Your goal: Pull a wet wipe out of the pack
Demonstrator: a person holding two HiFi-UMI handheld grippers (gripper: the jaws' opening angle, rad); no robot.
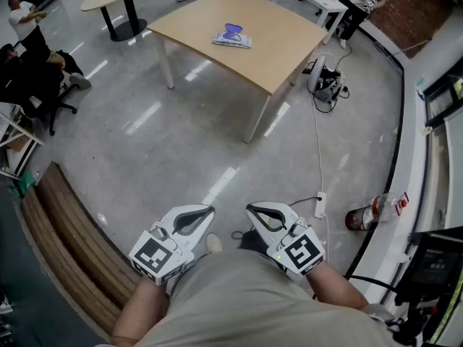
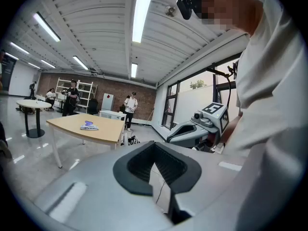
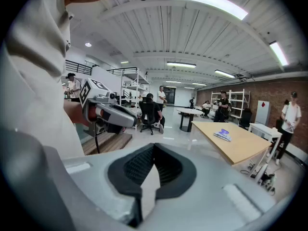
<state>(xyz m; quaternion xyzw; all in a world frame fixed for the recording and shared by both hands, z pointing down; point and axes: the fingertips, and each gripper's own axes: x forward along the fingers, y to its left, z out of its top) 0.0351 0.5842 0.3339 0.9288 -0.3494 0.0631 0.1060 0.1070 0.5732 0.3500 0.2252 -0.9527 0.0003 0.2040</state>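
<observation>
Plainly, the task has not begun. From the head view, the wipe pack (image 1: 232,36) lies flat on the wooden table (image 1: 282,49) at 12 o'clock, well apart from the person. The left gripper (image 1: 199,215) and right gripper (image 1: 262,215) sit at 6 o'clock, held low against the waist with their tips turned toward each other. That looks like a carrying posture for walking over, not a reach.

Next, the left gripper view looks along the left gripper (image 2: 155,146). Its 2 dark pads meet at the tips and nothing is between them, which suits a tool carried idle. The pack (image 2: 88,125) shows small at 9 o'clock on the table (image 2: 103,130), and the other gripper (image 2: 192,131) sits at 3 o'clock.

Finally, the right gripper view shows the right gripper (image 3: 154,147) likewise pressed together and empty. The pack (image 3: 222,135) rests on the table (image 3: 243,148) at 3 o'clock, with the left tool (image 3: 113,115) at 9 o'clock. I judge the next need is to close the distance to the table.
</observation>
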